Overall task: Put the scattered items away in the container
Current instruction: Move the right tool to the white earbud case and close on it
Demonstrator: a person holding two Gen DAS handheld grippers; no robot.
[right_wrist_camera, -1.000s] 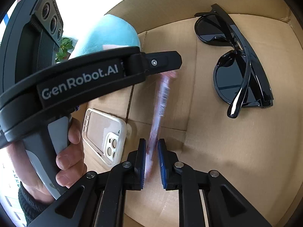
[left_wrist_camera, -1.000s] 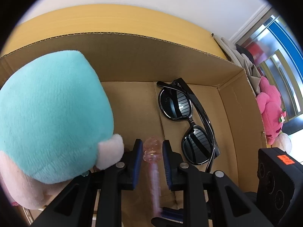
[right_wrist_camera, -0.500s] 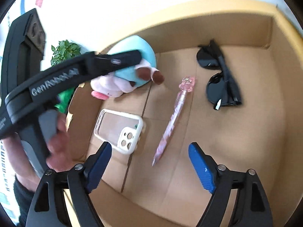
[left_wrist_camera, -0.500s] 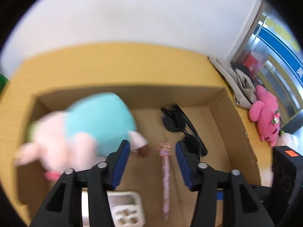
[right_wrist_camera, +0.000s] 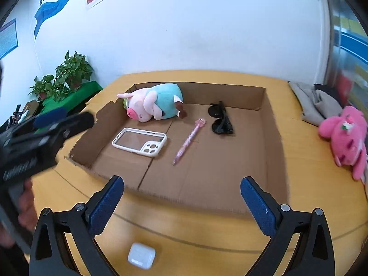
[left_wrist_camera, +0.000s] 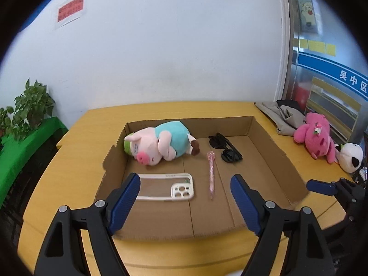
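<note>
While above box (right_wrist_camera: 264, 101), both grippers agape.

bright, even light; fisheye-warped edges; slight motion blur

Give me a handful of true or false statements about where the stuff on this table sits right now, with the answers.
1. The pink pen lies inside the cardboard box. True.
2. The sunglasses are on the table outside the box. False: they lie in the box, near its far wall.
3. The white earbud case is still out on the table, in front of the box. True.
4. The right gripper is clamped on the phone case. False: its fingers stand wide apart with nothing between them; the phone case lies in the box.
5. The pig plush lies in a far corner of the box. True.
</note>
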